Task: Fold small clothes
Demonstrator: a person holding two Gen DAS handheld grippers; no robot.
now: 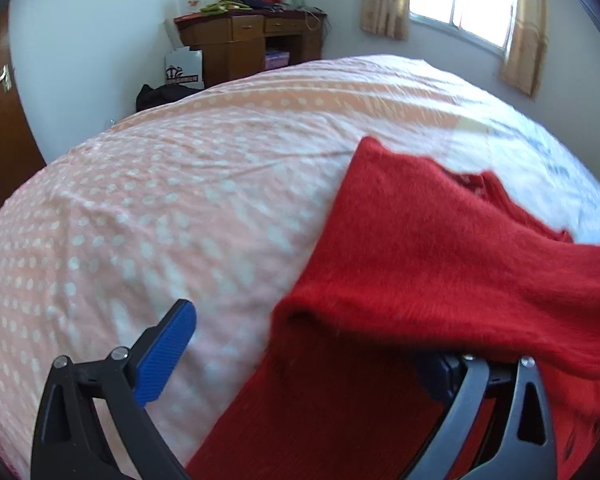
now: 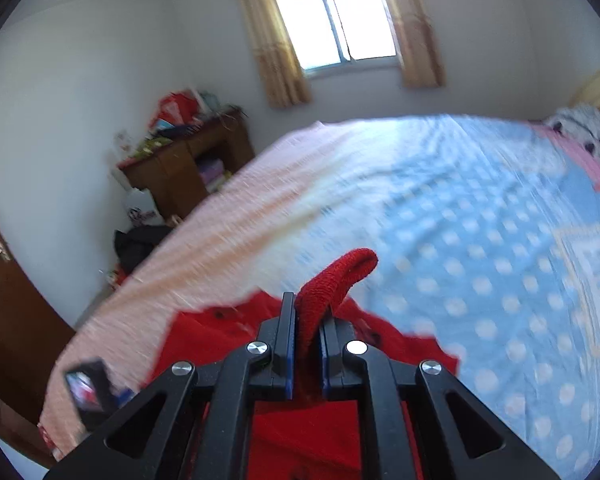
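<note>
Here the right hand-held gripper (image 2: pixel 306 332) pinches the red sweater (image 1: pixel 420 248); the left hand-held gripper (image 1: pixel 300 360) gapes.

A polka-dot bed (image 1: pixel 180 184) fills the room; behind it stand a cluttered wooden desk (image 1: pixel 252 40) and a curtained window (image 2: pixel 336 20).

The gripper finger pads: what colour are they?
Blue. It shows best in the left wrist view, on the left gripper finger pad.

On the dotted pink bed (image 1: pixel 172 200), a red sweater (image 1: pixel 440 256) lies draped over the right finger of the left claw (image 1: pixel 300 356), whose blue-padded left finger stands spread wide over bare bedcover beside the sweater.
</note>
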